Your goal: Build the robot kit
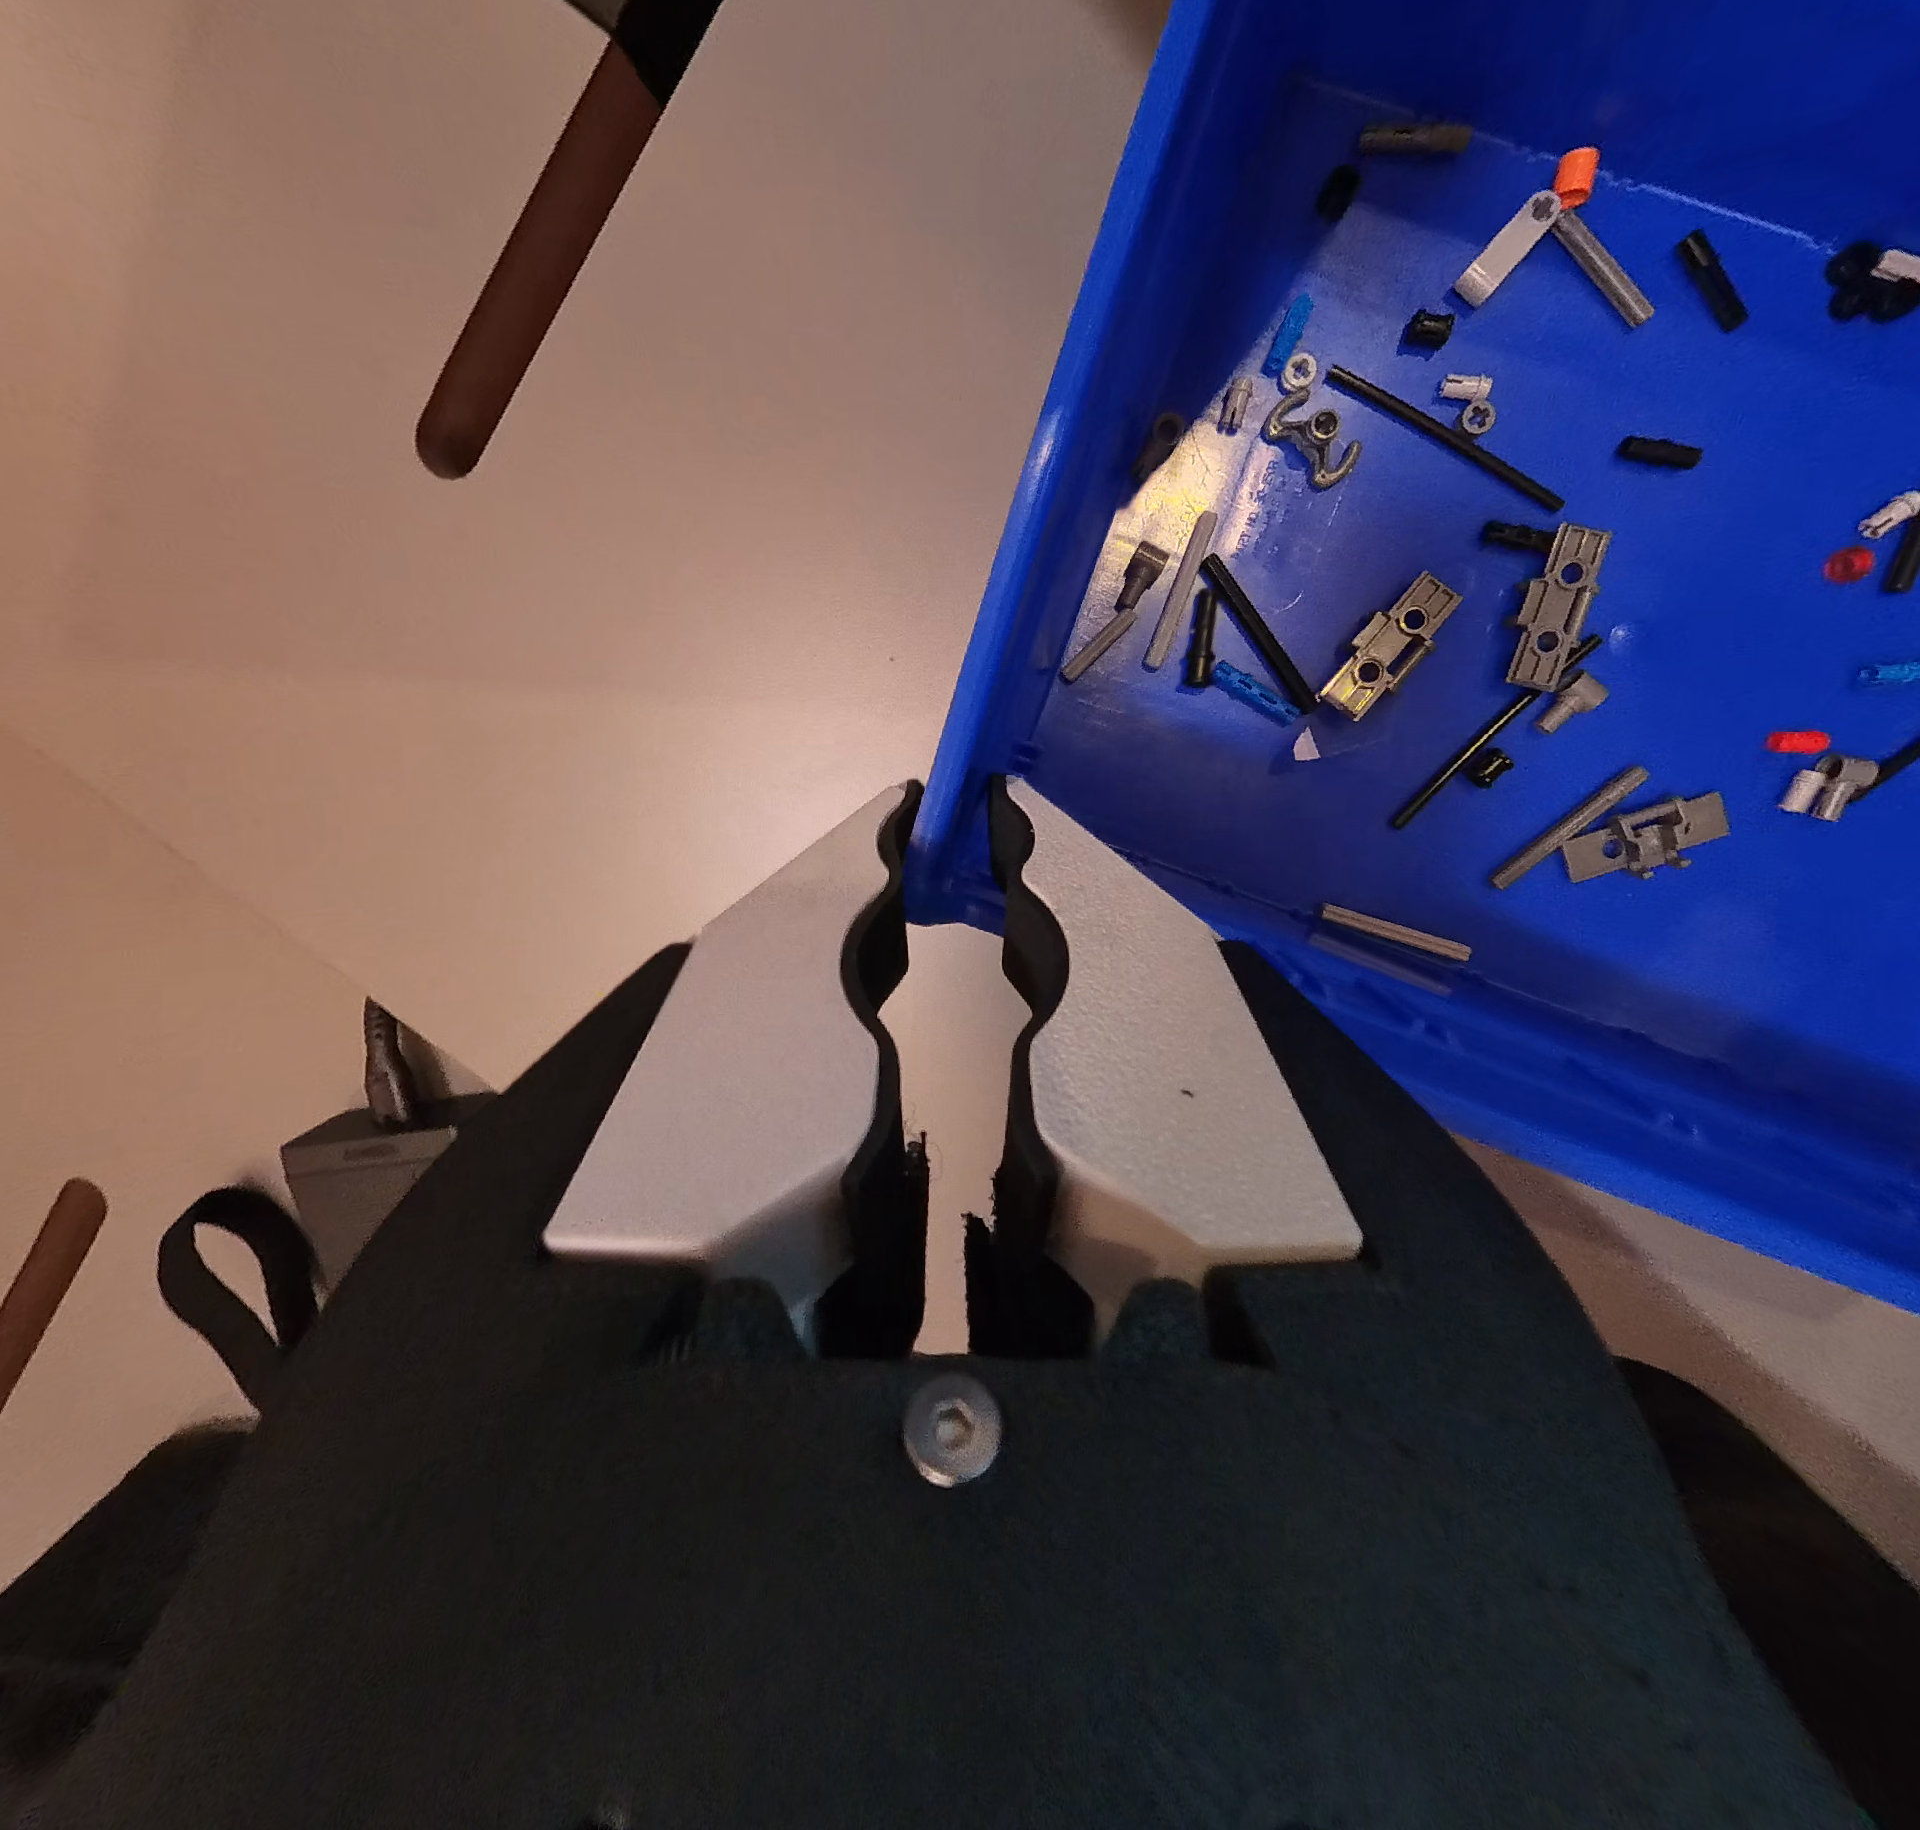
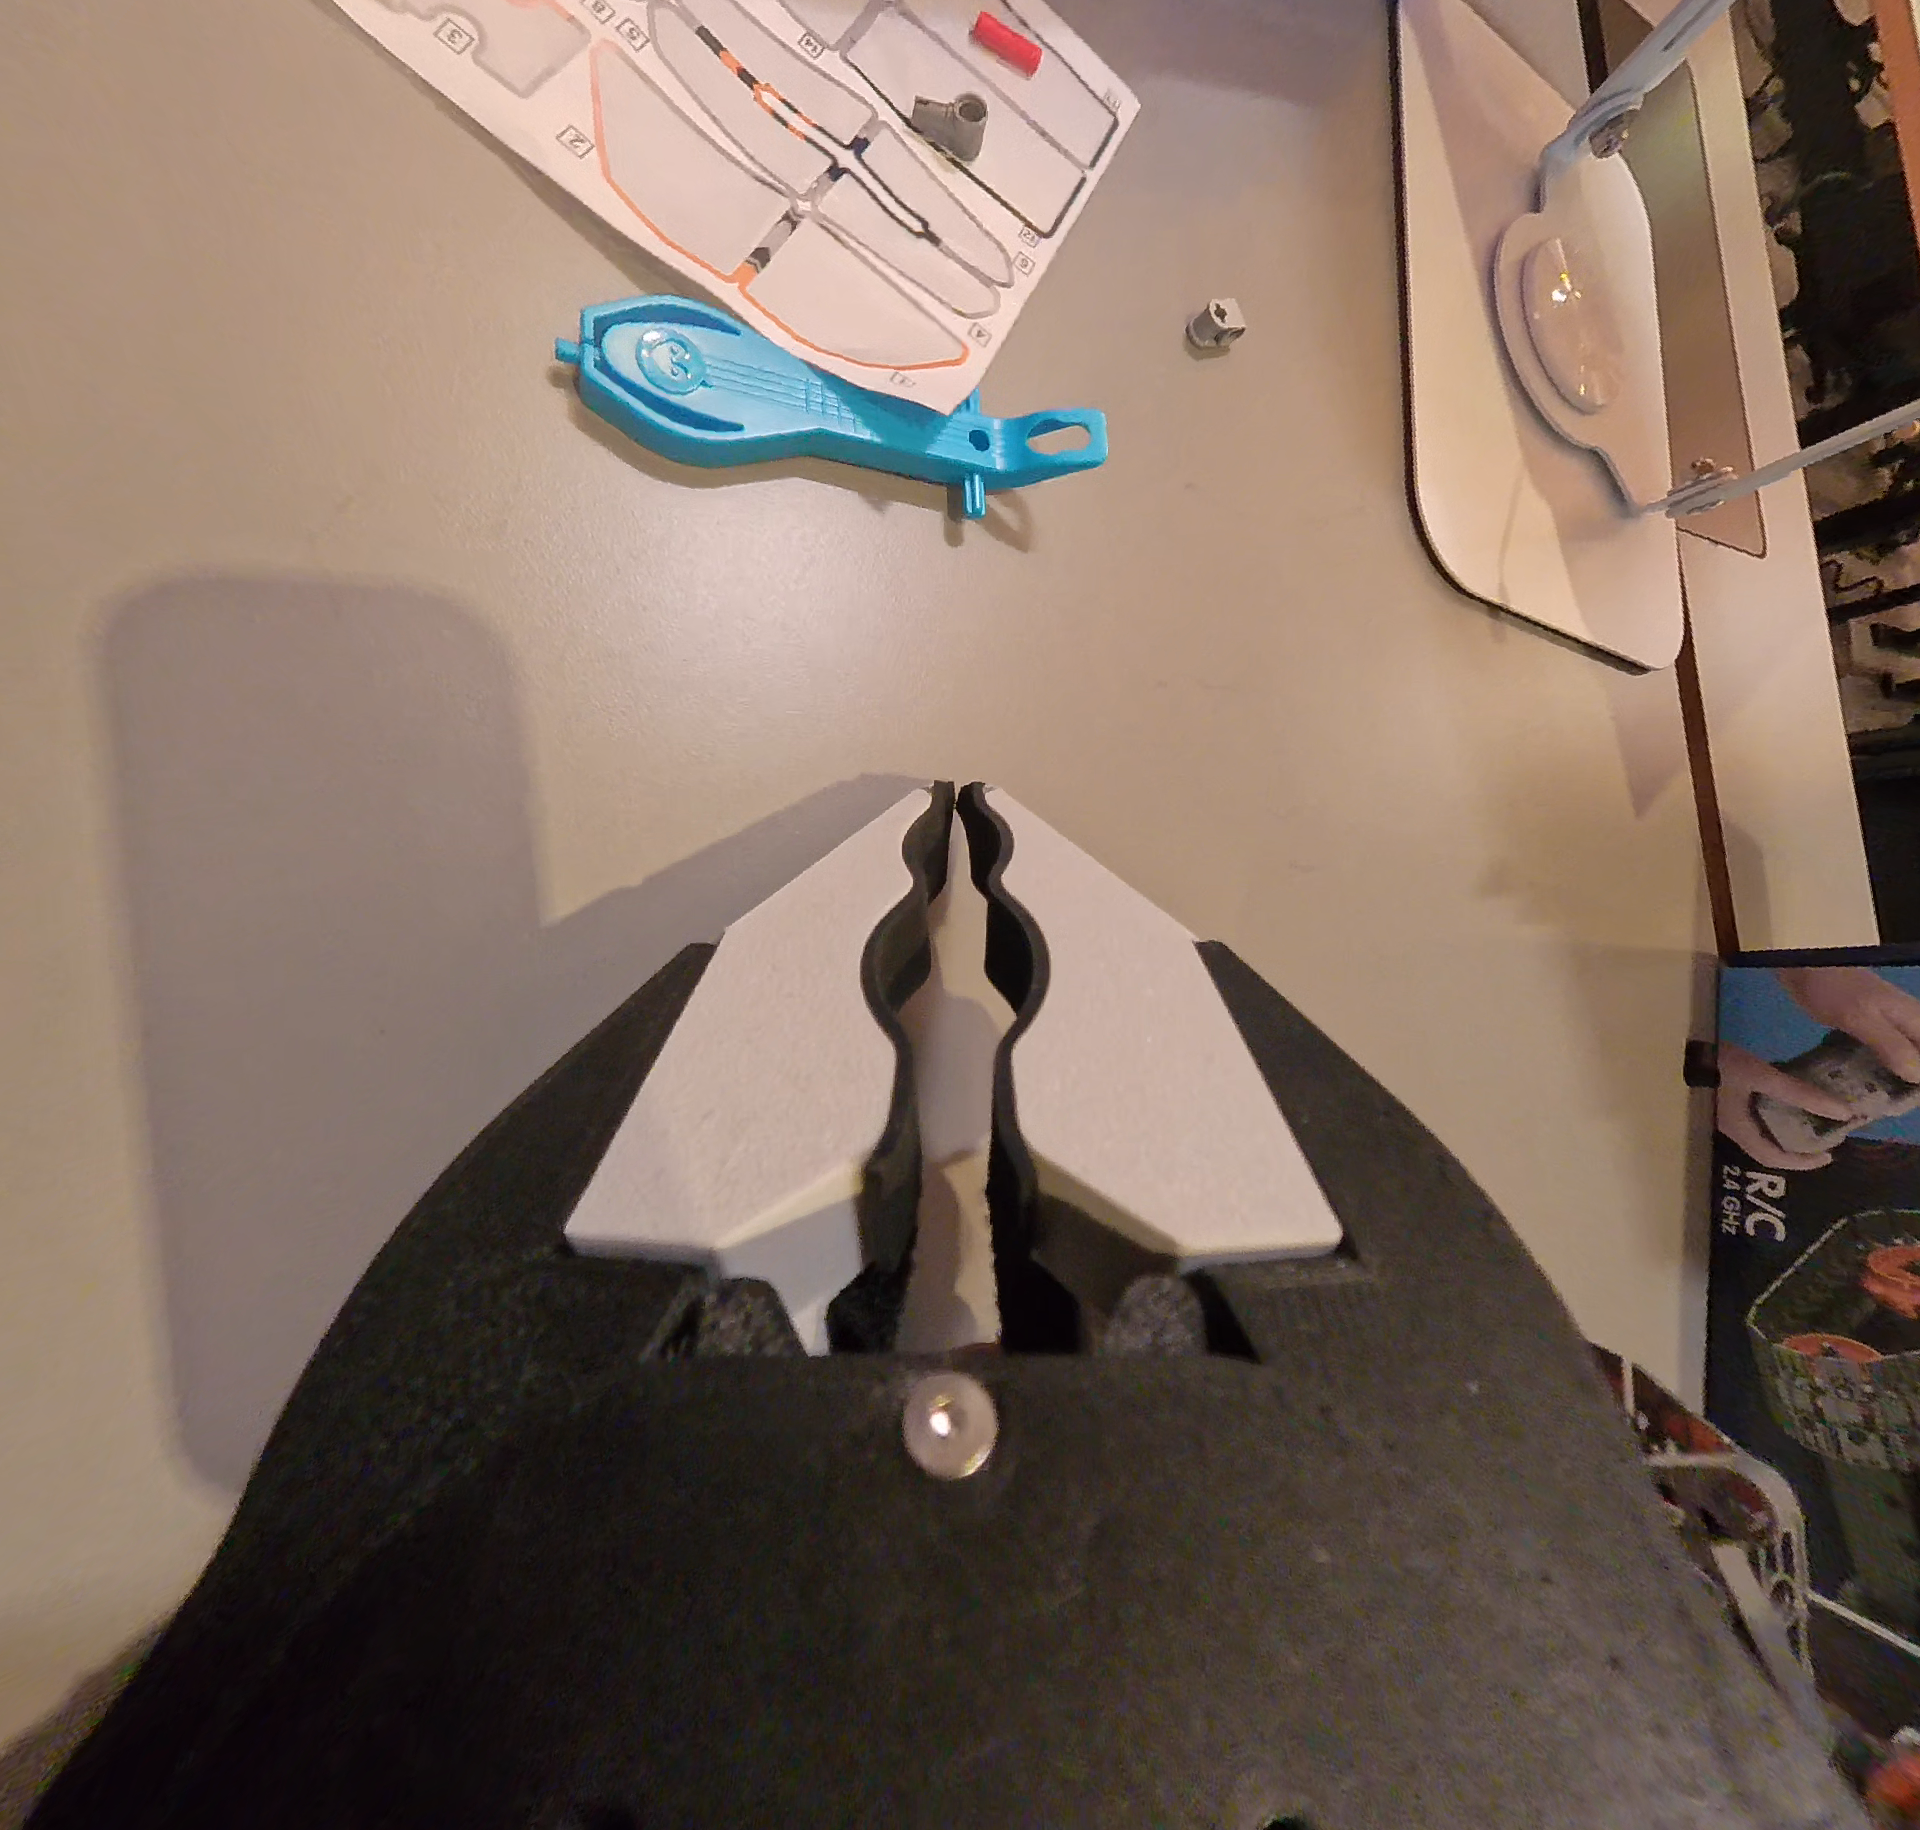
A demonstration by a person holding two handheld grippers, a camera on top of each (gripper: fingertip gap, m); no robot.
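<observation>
Left gripper (image 1: 954,793): fingertips pinch the corner of the blue bin (image 1: 1455,118) wall, one pad outside, one inside. The hold is on a thin rim only, right at the tips.

The bin sits tilted in the left wrist view, its floor turned toward the camera. Small building-toy parts lie scattered on that floor: grey plates (image 1: 1382,660), black axles (image 1: 1444,438), a white beam with an orange cap (image 1: 1577,170), red pins (image 1: 1847,562). None appear fastened down.

Risk, as judged: the grip is shallow and off at one corner, so the bin's weight could twist it out of the pads. If it slips or tips further, the loose parts likely slide to the low side or spill over the wall onto the table (image 1: 623,637). The thin axles look readiest to roll.

Right gripper (image 2: 956,791): fingers pressed together at the tips, nothing between them, hovering over bare table (image 2: 312,430).

Further out in the right wrist view: a turquoise brick-separator tool (image 2: 810,404) lies flat, its handle end tucked under the edge of a printed sticker sheet (image 2: 727,97). On the sheet rest a red cylinder piece (image 2: 1006,43) and a grey connector (image 2: 951,121). A lone small grey bush (image 2: 1216,324) sits apart on the table, to the right of the sheet.

Risk: the sheet is light; a bump likely shifts it and sends the two pieces on it rolling. The grey bush is small and easily knocked away.

Far right: a magnifier lamp (image 2: 1569,326) over a white board, near the table edge.
</observation>
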